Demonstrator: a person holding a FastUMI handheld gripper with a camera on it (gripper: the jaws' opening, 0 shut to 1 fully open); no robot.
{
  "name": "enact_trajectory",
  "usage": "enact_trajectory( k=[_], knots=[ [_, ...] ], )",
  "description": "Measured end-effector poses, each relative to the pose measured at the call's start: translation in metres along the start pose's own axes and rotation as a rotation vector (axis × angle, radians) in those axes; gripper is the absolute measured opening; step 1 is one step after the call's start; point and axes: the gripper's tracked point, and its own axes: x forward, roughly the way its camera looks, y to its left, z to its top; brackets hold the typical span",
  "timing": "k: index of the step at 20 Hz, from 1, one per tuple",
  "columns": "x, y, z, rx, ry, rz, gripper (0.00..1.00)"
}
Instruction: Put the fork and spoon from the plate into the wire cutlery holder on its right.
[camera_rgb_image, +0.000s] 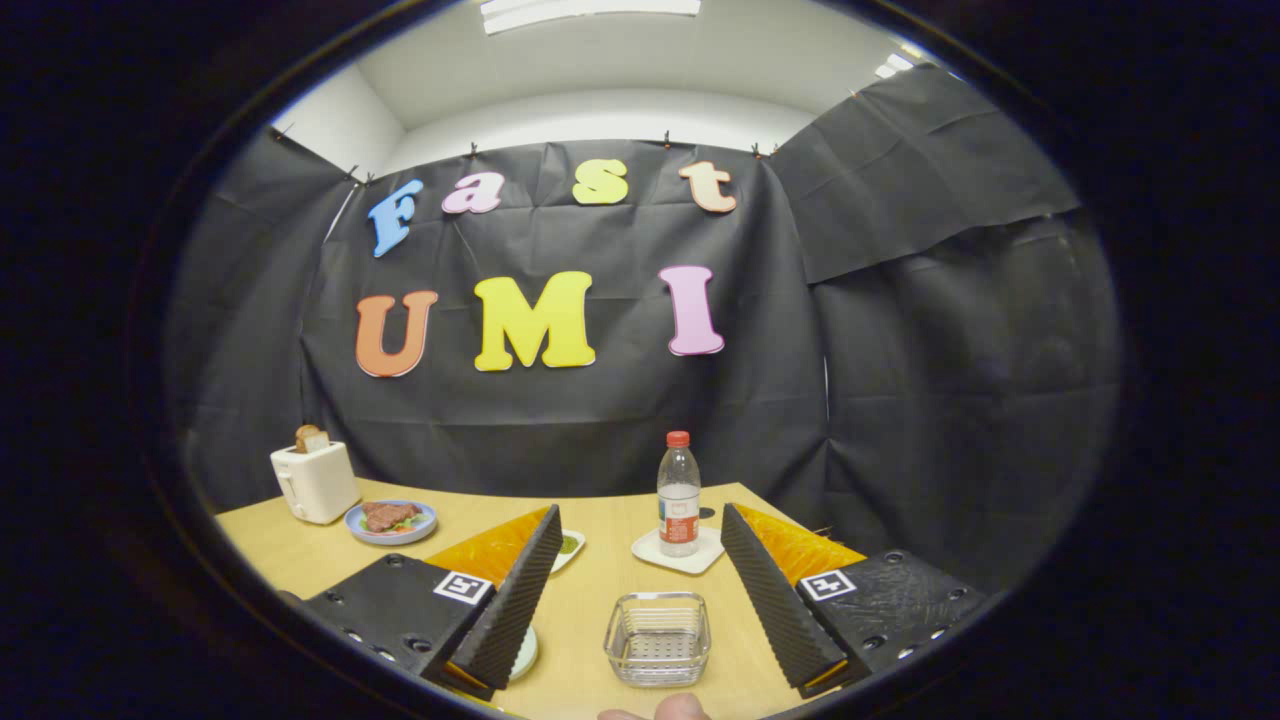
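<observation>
I log the scene item by item. Gripper (640, 590): held above the wooden table (590, 610), its two fingers spread wide apart with nothing between the pads, so I read it as open and empty. Wire cutlery holder (657, 637): a small square wire basket standing upright on the table, between the two fingers and near their base, touching neither; I see no cutlery in it. Plate (523, 655): a pale rim peeks out just beside the left finger, mostly hidden behind it; I cannot make out the fork or spoon from here. Fingertips of a person (672, 708): just near of the holder. Water bottle (678, 494): clear with a red cap, standing upright on a small white square dish (680, 553), beyond the holder and between the fingertips. Small white dish with something green (569, 545): just beyond the left fingertip, partly hidden. Blue-rimmed plate of food (391, 521): far left on the table. White toaster (315, 482): just left of that plate, a slice of bread (310, 437) standing in its slot.
</observation>
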Motion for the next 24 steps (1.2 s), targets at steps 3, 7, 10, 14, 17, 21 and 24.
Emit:
enact_trajectory(
  k=[3,7,10,14,17,21,24],
  knots=[
    [-0.002,0.011,0.003,-0.005,-0.002,0.017,0.96],
    [-0.004,0.023,0.0,-0.008,0.004,0.045,0.96],
    [-0.007,0.028,0.002,-0.02,0.007,0.051,0.96],
    [-0.012,0.041,0.009,-0.007,0.023,0.066,0.96],
    [-0.014,0.052,0.008,-0.008,0.077,0.086,0.95],
    [-0.011,0.058,-0.001,0.003,0.174,0.083,0.96],
    [-0.013,0.075,-0.009,-0.03,0.238,0.11,0.96]
  ],
)
